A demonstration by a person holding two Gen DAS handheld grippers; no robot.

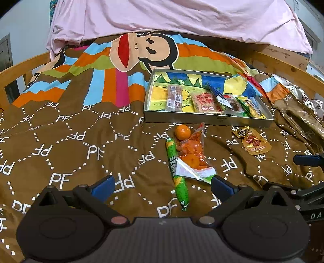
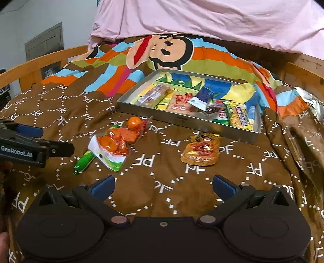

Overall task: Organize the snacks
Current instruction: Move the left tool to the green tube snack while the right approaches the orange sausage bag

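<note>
On the brown quilt lie a green sausage stick (image 1: pixel 176 178) (image 2: pixel 85 160), a clear bag of orange fruit (image 1: pixel 193 155) (image 2: pixel 115 146), a small orange (image 1: pixel 182 132) (image 2: pixel 134 122) and a golden pouch (image 1: pixel 254 142) (image 2: pixel 201 150). Behind them a grey metal tray (image 1: pixel 206 120) (image 2: pixel 182 119) holds several wrapped snacks. My left gripper (image 1: pixel 163 187) is open, low over the quilt just short of the sausage stick and the bag. My right gripper (image 2: pixel 163 186) is open too, with the golden pouch a little ahead of it. Neither holds anything. The left gripper (image 2: pixel 30 133) also shows at the right wrist view's left edge.
A pink sheet (image 1: pixel 172 18) is bunched at the far end of the bed. A wooden rail (image 1: pixel 22 66) (image 2: pixel 303 72) runs around the bed. A crumpled foil bag (image 1: pixel 305 97) lies at the right edge, beside a raised fold of the quilt.
</note>
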